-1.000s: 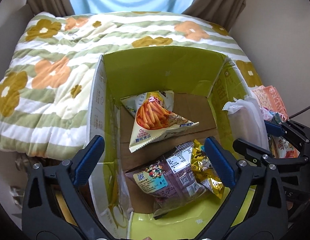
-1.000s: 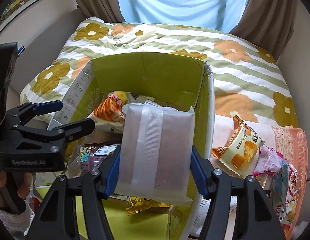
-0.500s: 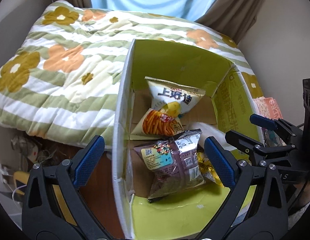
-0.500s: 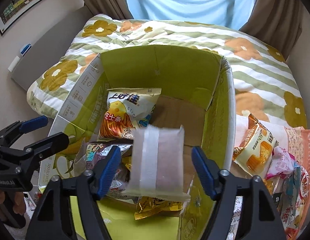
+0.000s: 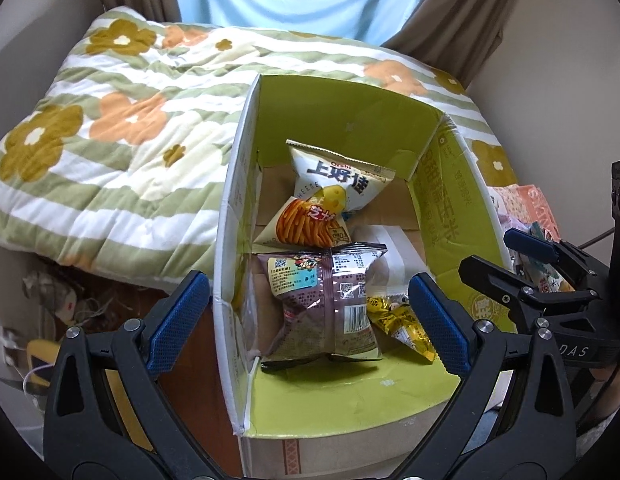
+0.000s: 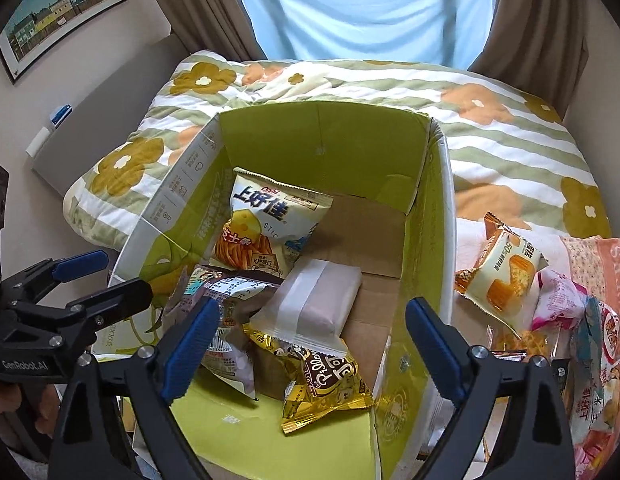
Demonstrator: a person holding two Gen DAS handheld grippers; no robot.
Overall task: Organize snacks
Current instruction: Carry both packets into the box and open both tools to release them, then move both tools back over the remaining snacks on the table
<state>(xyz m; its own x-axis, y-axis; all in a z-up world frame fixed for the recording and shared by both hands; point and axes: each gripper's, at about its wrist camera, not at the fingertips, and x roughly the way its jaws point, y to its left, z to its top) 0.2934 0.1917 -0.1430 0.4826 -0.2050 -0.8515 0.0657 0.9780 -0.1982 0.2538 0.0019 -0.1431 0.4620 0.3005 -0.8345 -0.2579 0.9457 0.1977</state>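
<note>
An open cardboard box with green flaps (image 5: 446, 216) (image 6: 322, 140) holds several snack packs. A white cheese-stick bag (image 5: 330, 196) (image 6: 265, 224) leans at its back. A purple bag (image 5: 330, 300) (image 6: 225, 304), a gold pack (image 5: 406, 328) (image 6: 322, 376) and a white wrapped pack (image 5: 390, 248) (image 6: 314, 300) lie in front. My left gripper (image 5: 305, 320) is open and empty above the box's near-left side. My right gripper (image 6: 310, 344) is open and empty above the box's near edge.
Loose snack packs lie right of the box: an orange-and-cream one (image 6: 506, 276), a pink one (image 6: 558, 300) and others (image 5: 526, 208). A flowered quilt (image 5: 109, 148) (image 6: 510, 132) covers the bed behind. Clutter sits on the floor at left (image 5: 49, 312).
My right gripper opened and let the white wrapped pack drop; it now lies in the box. Both grippers have drawn back and up from the box.
</note>
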